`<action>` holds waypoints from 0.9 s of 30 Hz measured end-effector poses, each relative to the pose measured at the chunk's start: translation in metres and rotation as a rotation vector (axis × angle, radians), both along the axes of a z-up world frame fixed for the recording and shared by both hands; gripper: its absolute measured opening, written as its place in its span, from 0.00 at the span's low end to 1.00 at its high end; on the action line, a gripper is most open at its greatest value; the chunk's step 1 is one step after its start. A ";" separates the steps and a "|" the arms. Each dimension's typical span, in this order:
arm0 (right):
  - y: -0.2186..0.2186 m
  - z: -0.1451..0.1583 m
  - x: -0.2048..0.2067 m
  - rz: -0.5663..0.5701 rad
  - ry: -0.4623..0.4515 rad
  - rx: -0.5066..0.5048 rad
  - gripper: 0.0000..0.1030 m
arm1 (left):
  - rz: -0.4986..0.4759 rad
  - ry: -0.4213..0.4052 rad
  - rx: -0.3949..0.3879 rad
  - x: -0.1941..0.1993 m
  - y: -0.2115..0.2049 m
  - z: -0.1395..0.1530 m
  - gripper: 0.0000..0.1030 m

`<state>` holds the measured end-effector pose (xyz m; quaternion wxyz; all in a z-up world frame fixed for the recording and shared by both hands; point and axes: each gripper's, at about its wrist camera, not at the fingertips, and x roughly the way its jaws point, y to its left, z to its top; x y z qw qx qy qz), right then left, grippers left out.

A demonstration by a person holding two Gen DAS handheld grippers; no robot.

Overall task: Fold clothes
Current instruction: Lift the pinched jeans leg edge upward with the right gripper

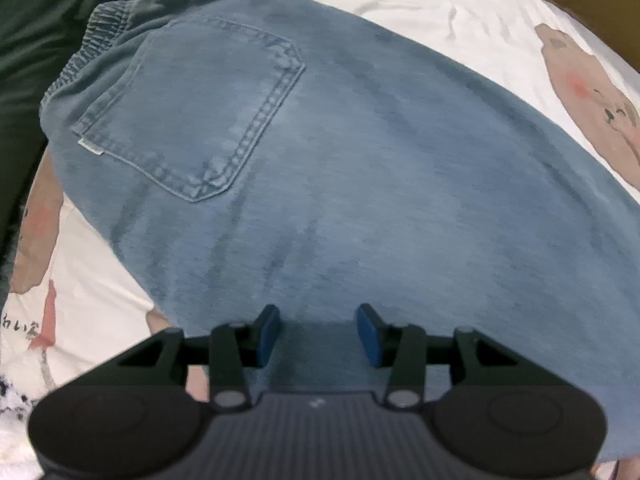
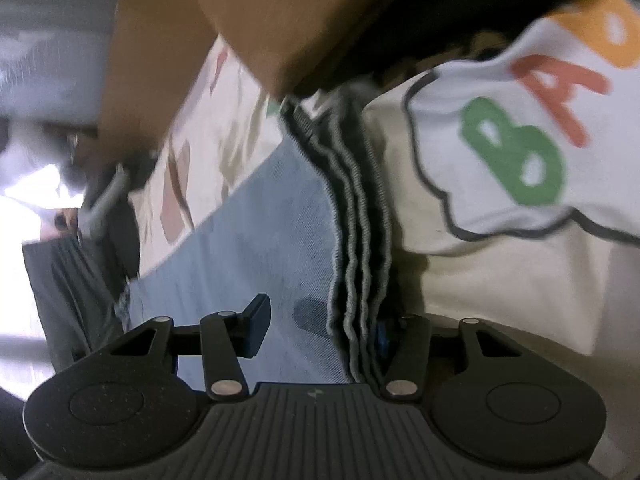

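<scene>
Light blue jeans (image 1: 360,168) lie flat on a white sheet with bear prints (image 1: 500,12), back pocket (image 1: 192,112) and elastic waistband (image 1: 96,40) facing up. My left gripper (image 1: 319,314) points down just over the denim, open, with only flat cloth under the gap. In the right wrist view the same jeans (image 2: 256,248) run under my right gripper (image 2: 320,320). A stack of wavy grey cloth edges (image 2: 360,240) lies between its fingers, hiding most of the right one. The left finger (image 2: 256,328) stands apart from the cloth, so the gripper is open.
A cream shirt with coloured letters (image 2: 520,140) lies right of the grey edges. A brown box-like surface (image 2: 260,12) hangs over the far side. Dark green cloth (image 1: 32,60) lies at the waistband end. Grey fabric (image 2: 60,280) sits at the left.
</scene>
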<state>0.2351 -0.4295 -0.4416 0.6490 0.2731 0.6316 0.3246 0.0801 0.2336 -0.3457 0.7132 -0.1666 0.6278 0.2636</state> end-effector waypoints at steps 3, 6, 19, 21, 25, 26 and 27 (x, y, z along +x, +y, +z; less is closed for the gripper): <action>0.008 0.000 0.003 0.073 -0.016 -0.036 0.38 | -0.011 -0.004 0.003 0.000 0.000 0.003 0.45; 0.004 0.000 0.005 0.102 -0.011 -0.066 0.17 | -0.012 -0.007 0.009 -0.002 0.003 0.007 0.45; -0.004 0.010 -0.002 0.094 0.005 -0.100 0.13 | -0.002 0.003 0.028 -0.017 0.022 0.009 0.45; -0.003 0.008 -0.002 0.074 0.014 -0.107 0.15 | -0.001 -0.004 0.029 -0.015 0.021 0.010 0.45; -0.001 0.006 0.002 0.047 0.036 -0.108 0.15 | -0.001 -0.026 0.028 -0.015 0.010 0.015 0.45; 0.000 0.007 0.002 0.047 0.036 -0.111 0.15 | -0.004 -0.031 0.028 -0.015 0.006 0.016 0.45; 0.002 0.009 0.002 0.055 0.031 -0.122 0.13 | -0.007 -0.034 0.027 -0.019 0.003 0.018 0.45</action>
